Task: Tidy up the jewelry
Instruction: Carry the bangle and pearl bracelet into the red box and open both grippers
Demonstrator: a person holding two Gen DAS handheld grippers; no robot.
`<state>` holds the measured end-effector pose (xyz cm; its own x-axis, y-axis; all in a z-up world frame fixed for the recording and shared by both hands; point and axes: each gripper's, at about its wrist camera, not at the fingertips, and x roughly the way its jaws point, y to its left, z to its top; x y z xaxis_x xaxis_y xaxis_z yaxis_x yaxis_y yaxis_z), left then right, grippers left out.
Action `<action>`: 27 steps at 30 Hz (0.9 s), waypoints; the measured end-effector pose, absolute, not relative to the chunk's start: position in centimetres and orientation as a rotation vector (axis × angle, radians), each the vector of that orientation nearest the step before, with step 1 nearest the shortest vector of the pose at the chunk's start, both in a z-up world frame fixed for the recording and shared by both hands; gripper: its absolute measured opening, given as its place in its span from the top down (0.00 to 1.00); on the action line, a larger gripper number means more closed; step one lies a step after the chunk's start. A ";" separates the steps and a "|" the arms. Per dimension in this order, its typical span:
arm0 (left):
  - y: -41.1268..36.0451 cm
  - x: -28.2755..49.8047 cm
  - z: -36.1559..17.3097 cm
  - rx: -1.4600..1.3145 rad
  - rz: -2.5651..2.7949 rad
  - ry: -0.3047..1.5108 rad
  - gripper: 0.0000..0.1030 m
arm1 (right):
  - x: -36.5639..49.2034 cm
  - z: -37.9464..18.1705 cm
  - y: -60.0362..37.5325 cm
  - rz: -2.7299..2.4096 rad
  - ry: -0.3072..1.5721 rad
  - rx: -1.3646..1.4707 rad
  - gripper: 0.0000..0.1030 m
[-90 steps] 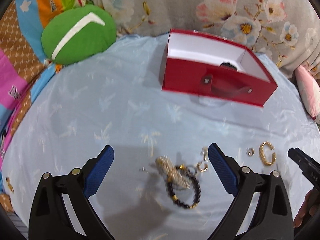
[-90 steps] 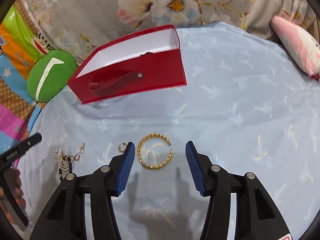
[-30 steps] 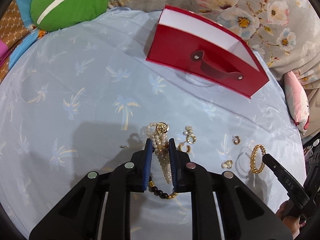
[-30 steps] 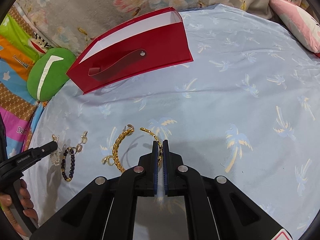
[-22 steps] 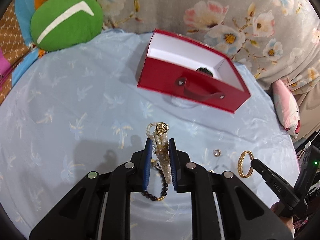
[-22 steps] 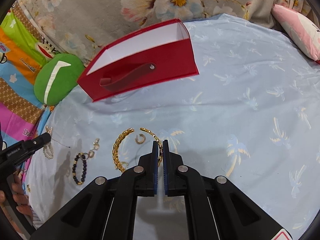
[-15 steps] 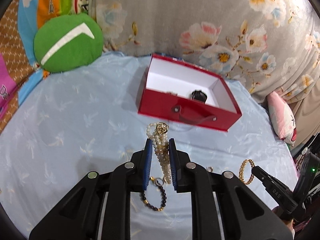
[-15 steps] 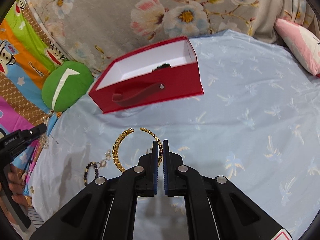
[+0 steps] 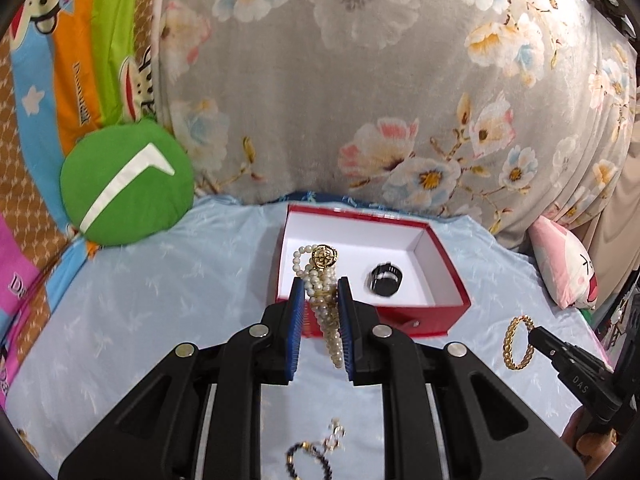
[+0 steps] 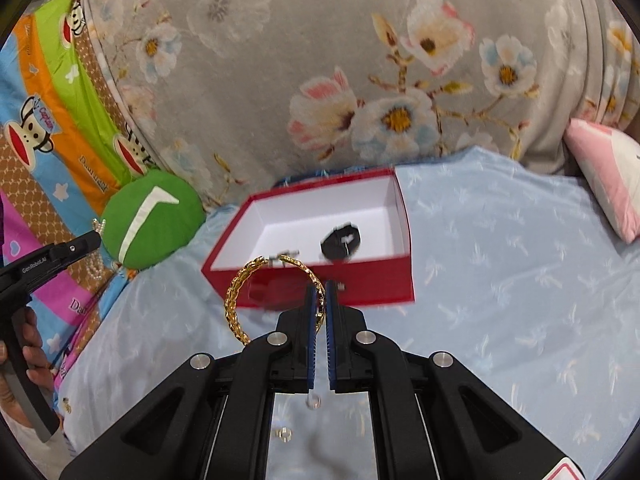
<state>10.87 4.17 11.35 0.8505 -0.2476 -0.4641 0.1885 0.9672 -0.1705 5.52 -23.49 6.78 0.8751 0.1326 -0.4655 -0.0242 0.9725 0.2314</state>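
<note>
Left gripper (image 9: pixel 320 304): jaws narrowed on the pearl bracelet (image 9: pixel 325 300), lifted clear of the bed sheet (image 9: pixel 160 312), in front of the red box's near wall.
Pearl bracelet: several strands of cream beads bunched between the blue pads (image 9: pixel 297 320); a round gold charm (image 9: pixel 325 257) stands up above the fingertips, while a tail of beads hangs below them.
Right gripper (image 10: pixel 320 300): jaws nearly together, pinching one side of the gold chain bangle (image 10: pixel 256 284), held in the air on the near side of the red box.
Gold chain bangle: open hoop of flat links, sticking out to the left of the fingertips, its top arc overlapping the red box's front rim in the right wrist view.
Red box (image 9: pixel 452 280): open, white inside, resting on the bed sheet with a grey floral cushion (image 9: pixel 360 80) behind it; a black ring-shaped piece (image 9: pixel 385 279) lies on its floor.
Dark bead bracelet (image 9: pixel 308 460): on the sheet, well in front of the red box, below the left gripper, with a small gold piece beside it.
Green round cushion (image 9: pixel 128 182): left of the red box, at the sheet's far edge.
</note>
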 end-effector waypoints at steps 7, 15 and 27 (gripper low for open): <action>1.7 14.5 14.1 -0.092 -0.248 0.438 0.84 | 9.1 10.8 -24.1 0.078 0.398 0.193 0.97; -1.1 20.2 14.0 -0.066 -0.263 0.454 0.84 | 15.2 11.8 -23.6 0.073 0.383 0.139 0.97; -3.7 30.1 5.7 -0.033 -0.222 0.640 0.84 | 24.9 5.4 -25.1 0.067 0.560 0.181 0.97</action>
<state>30.06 -3.66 5.74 0.7795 -0.2153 -0.5883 0.1950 0.9758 -0.0988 24.88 -25.13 5.38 0.8454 0.1120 -0.5223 -0.0134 0.9819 0.1889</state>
